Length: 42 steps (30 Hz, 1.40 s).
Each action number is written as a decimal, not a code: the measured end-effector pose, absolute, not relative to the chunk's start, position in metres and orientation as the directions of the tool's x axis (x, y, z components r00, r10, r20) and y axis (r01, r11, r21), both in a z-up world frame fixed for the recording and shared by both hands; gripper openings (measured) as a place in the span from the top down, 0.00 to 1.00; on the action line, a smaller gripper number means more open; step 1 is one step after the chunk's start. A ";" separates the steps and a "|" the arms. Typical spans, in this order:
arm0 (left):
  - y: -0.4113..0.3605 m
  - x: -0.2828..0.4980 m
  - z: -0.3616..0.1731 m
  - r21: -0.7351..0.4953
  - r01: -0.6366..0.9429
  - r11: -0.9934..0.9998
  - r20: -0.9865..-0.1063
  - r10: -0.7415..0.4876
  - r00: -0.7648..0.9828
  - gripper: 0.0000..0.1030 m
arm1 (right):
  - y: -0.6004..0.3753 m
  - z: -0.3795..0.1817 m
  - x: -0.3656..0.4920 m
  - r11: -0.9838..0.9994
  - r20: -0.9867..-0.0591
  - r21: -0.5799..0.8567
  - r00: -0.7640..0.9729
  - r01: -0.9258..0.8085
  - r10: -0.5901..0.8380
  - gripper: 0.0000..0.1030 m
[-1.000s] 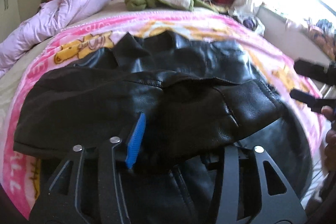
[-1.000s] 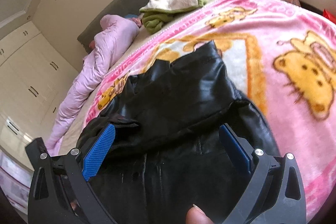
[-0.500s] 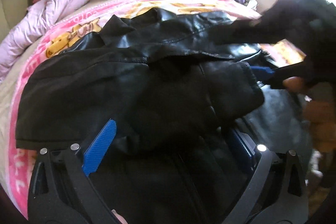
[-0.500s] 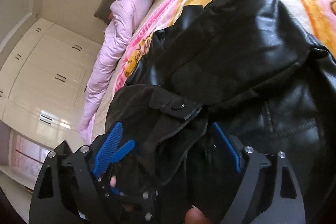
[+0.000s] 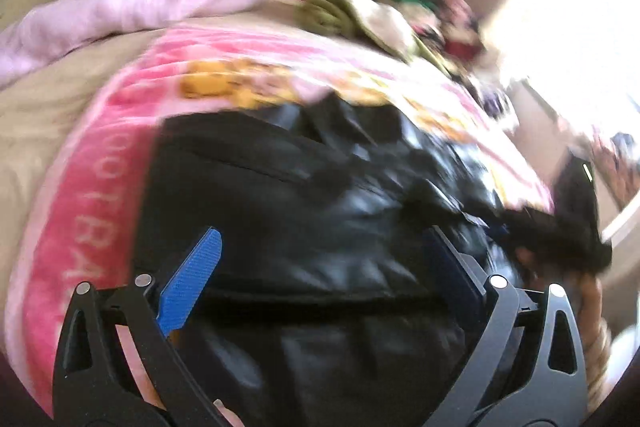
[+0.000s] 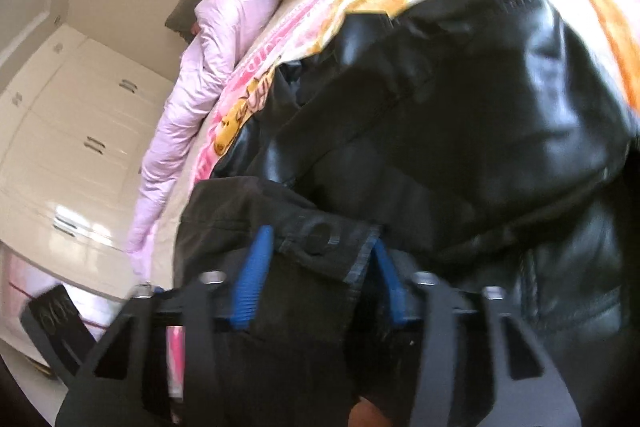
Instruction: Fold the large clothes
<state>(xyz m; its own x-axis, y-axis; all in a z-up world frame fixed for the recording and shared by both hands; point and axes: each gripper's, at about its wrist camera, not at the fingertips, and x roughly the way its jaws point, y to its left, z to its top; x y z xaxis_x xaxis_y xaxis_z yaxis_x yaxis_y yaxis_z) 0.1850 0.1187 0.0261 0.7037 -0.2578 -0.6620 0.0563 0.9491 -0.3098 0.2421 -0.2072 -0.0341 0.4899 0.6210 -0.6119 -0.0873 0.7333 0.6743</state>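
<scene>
Black leather jacket (image 5: pixel 328 227) lies crumpled across the pink cartoon blanket (image 5: pixel 92 195), filling centre and lower frame in both views; surface glossy, creased, blurred in the left view. Left gripper (image 5: pixel 320 267): jaws wide, nothing pinched, jacket below them. Right gripper (image 6: pixel 316 267): jaws have just been closing, blue pads against a matte cuff (image 6: pixel 320 247) with a snap button, lower centre.
</scene>
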 end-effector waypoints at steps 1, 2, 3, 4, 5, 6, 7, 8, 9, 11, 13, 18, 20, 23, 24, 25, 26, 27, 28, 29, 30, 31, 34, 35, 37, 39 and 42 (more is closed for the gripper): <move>0.135 0.187 0.029 -0.332 0.014 0.943 -0.652 -0.240 0.719 0.09 | -0.206 -0.028 0.241 0.746 -0.609 0.656 0.506 -0.112 0.611 0.62; 0.148 0.189 0.031 -0.345 -0.021 0.938 -0.647 -0.222 0.730 0.09 | -0.205 -0.021 0.241 0.762 -0.608 0.633 0.522 -0.137 0.599 0.75; 0.159 0.189 0.033 -0.356 -0.052 0.933 -0.644 -0.205 0.737 0.09 | -0.203 -0.016 0.240 0.776 -0.605 0.610 0.537 -0.161 0.588 0.76; 0.172 0.191 0.034 -0.366 -0.089 0.926 -0.643 -0.183 0.744 0.09 | -0.201 -0.009 0.239 0.788 -0.600 0.585 0.552 -0.190 0.579 0.76; 0.181 0.191 0.035 -0.368 -0.121 0.922 -0.644 -0.159 0.748 0.09 | -0.198 0.000 0.238 0.801 -0.593 0.556 0.570 -0.221 0.569 0.77; 0.191 0.193 0.036 -0.373 -0.154 0.915 -0.645 -0.136 0.752 0.09 | -0.195 0.008 0.238 0.811 -0.587 0.530 0.583 -0.248 0.562 0.77; 0.197 0.193 0.038 -0.380 -0.169 0.909 -0.643 -0.128 0.755 0.09 | -0.192 0.016 0.236 0.818 -0.577 0.506 0.598 -0.272 0.556 0.78; 0.205 0.193 0.038 -0.391 -0.184 0.902 -0.640 -0.122 0.758 0.09 | -0.189 0.025 0.235 0.824 -0.562 0.479 0.616 -0.302 0.552 0.79; 0.210 0.195 0.039 -0.408 -0.200 0.891 -0.633 -0.118 0.765 0.09 | -0.187 0.035 0.234 0.828 -0.547 0.453 0.630 -0.331 0.551 0.79; 0.217 0.197 0.042 -0.430 -0.207 0.879 -0.622 -0.121 0.774 0.09 | -0.182 0.051 0.234 0.831 -0.517 0.417 0.655 -0.369 0.551 0.80; 0.214 0.203 0.042 -0.442 -0.207 0.873 -0.614 -0.126 0.779 0.09 | -0.182 0.066 0.233 0.834 -0.491 0.382 0.677 -0.399 0.549 0.92; 0.195 0.223 0.033 -0.457 -0.173 0.873 -0.615 -0.169 0.770 0.09 | -0.195 0.094 0.240 0.861 -0.450 0.307 0.736 -0.406 0.507 0.93; 0.185 0.233 0.026 -0.453 -0.157 0.878 -0.622 -0.186 0.760 0.09 | -0.206 0.099 0.244 0.872 -0.443 0.297 0.752 -0.390 0.487 0.93; 0.173 0.242 0.020 -0.428 -0.131 0.894 -0.630 -0.191 0.753 0.09 | -0.220 0.101 0.247 0.894 -0.438 0.262 0.781 -0.364 0.446 0.93; 0.169 0.245 0.017 -0.421 -0.123 0.899 -0.633 -0.194 0.749 0.09 | -0.222 0.100 0.248 0.901 -0.438 0.249 0.788 -0.356 0.432 0.93; 0.165 0.247 0.014 -0.415 -0.108 0.903 -0.637 -0.203 0.744 0.10 | -0.226 0.098 0.248 0.907 -0.438 0.239 0.795 -0.347 0.420 0.93; 0.162 0.249 0.011 -0.414 -0.098 0.905 -0.641 -0.213 0.738 0.16 | -0.231 0.096 0.249 0.911 -0.439 0.238 0.799 -0.338 0.411 0.93; 0.158 0.251 0.006 -0.413 -0.083 0.907 -0.646 -0.227 0.729 0.20 | -0.236 0.093 0.250 0.913 -0.444 0.241 0.800 -0.329 0.405 0.93; 0.155 0.252 0.004 -0.409 -0.075 0.909 -0.651 -0.233 0.723 0.28 | -0.241 0.090 0.252 0.918 -0.451 0.241 0.801 -0.315 0.393 0.93; 0.150 0.254 0.000 -0.402 -0.061 0.914 -0.659 -0.243 0.712 0.34 | -0.244 0.086 0.253 0.920 -0.458 0.245 0.800 -0.306 0.388 0.93; 0.146 0.255 -0.002 -0.393 -0.046 0.918 -0.667 -0.251 0.701 0.41 | -0.245 0.084 0.253 0.921 -0.463 0.247 0.798 -0.302 0.386 0.93; 0.143 0.255 -0.005 -0.387 -0.037 0.921 -0.674 -0.255 0.694 0.46 | -0.247 0.081 0.254 0.922 -0.469 0.249 0.797 -0.296 0.382 0.93; 0.129 0.258 -0.017 -0.358 -0.009 0.934 -0.711 -0.266 0.652 0.59 | -0.253 0.070 0.254 0.928 -0.490 0.247 0.790 -0.279 0.368 0.93; 0.125 0.259 -0.021 -0.341 -0.004 0.940 -0.726 -0.261 0.636 0.59 | -0.253 0.067 0.253 0.930 -0.498 0.245 0.787 -0.274 0.363 0.93; 0.110 0.261 -0.032 -0.271 0.017 0.963 -0.769 -0.227 0.597 0.59 | -0.255 0.061 0.253 0.935 -0.510 0.238 0.785 -0.262 0.350 0.93; 0.102 0.260 -0.039 -0.236 0.041 0.971 -0.791 -0.217 0.572 0.59 | -0.257 0.054 0.252 0.947 -0.523 0.215 0.791 -0.239 0.318 0.95; 0.100 0.258 -0.045 -0.214 0.053 0.975 -0.796 -0.205 0.569 0.59 | -0.261 0.043 0.253 0.961 -0.549 0.187 0.790 -0.202 0.273 0.95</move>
